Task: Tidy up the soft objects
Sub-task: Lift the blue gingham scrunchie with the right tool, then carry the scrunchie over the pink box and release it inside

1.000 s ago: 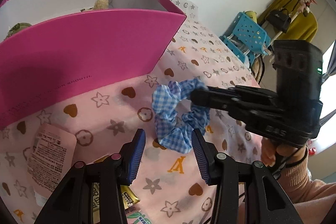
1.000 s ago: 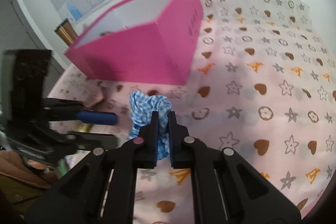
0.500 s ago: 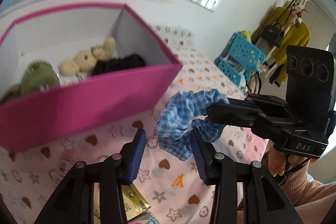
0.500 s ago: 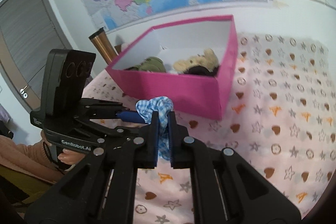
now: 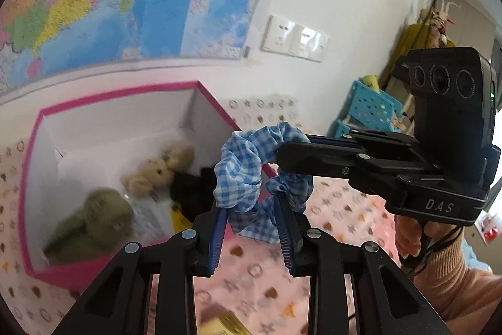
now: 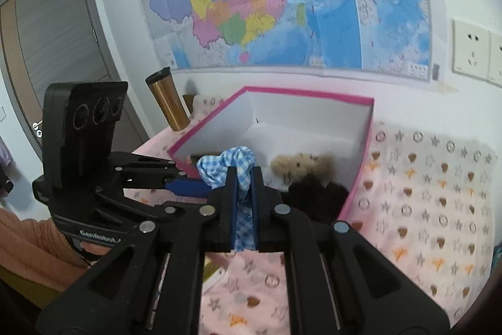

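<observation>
The step in hand is the carry: the blue-and-white gingham fabric scrunchie [image 5: 251,171] hangs in the air between both claws, just in front of the open pink cardboard box with white inner walls [image 5: 125,102], above the tabletop under its pink cloth printed with stars and hearts [image 6: 439,193].

Right claw [image 6: 243,178]: clenched on the scrunchie [image 6: 229,165], a fold of fabric pinched flat between its blue pads.

Left claw [image 5: 252,218]: the lower loop of the scrunchie lies between its blue pads [image 5: 219,228], which touch the fabric on both sides. This claw is judged to be grasping the scrunchie as well.

Box contents visible: a tan plush bear [image 5: 157,171], a green plush toy [image 5: 97,218] and a black soft item [image 5: 191,187]. The near wall of the box stands between the scrunchie and the interior.

Next move, as judged:
1. Bring both claws forward together over the near wall.
2. Lower the scrunchie into a free part of the interior.
3. Release both claws; releasing one alone would leave the fabric hanging from the other.
</observation>
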